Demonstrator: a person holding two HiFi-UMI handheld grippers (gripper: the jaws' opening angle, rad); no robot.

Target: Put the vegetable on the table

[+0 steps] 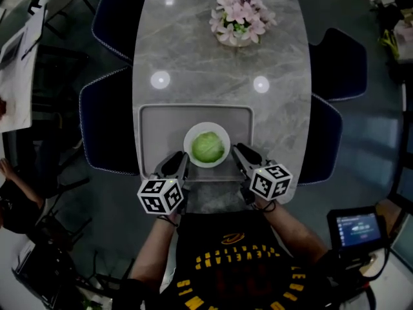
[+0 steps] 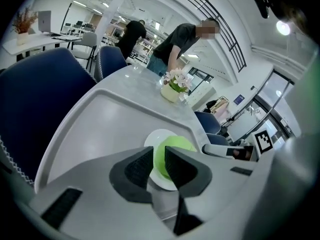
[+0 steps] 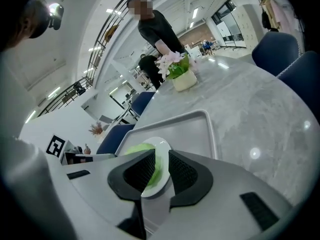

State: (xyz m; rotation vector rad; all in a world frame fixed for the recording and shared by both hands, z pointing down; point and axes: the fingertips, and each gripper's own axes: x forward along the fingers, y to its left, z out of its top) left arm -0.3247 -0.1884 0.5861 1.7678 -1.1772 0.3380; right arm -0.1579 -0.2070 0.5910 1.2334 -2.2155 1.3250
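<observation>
Ok, vegetable [image 1: 207, 146] (round, green, looks like a cabbage) sits in a white plate [image 1: 191, 134]; plate stands on the grey tray [image 1: 155, 118], lower centre of the head view; tray lies at the near end of the marble table [image 1: 193, 57].

Left gripper [image 1: 182, 162] meets the plate rim at lower left, right gripper [image 1: 240, 152] at lower right; both come in from the near tray edge, one on each side of the vegetable. Each gripper view shows the jaws nearly together with only a thin gap, and the white rim running into that gap; I read both as pinched on the plate, not on the vegetable itself.

Why, as I read it: the cabbage is too wide and round for these jaws, and the thin rim is the only good grab; two opposite holds keep the plate level so the load doesn't roll out.

Plate looks to be resting on the tray, so the move to the bare tabletop isn't done. Free marble lies above the tray in frame; flowers [image 1: 240, 18] stand at the top, well apart.

Risk: uneven lift tips the plate.
</observation>
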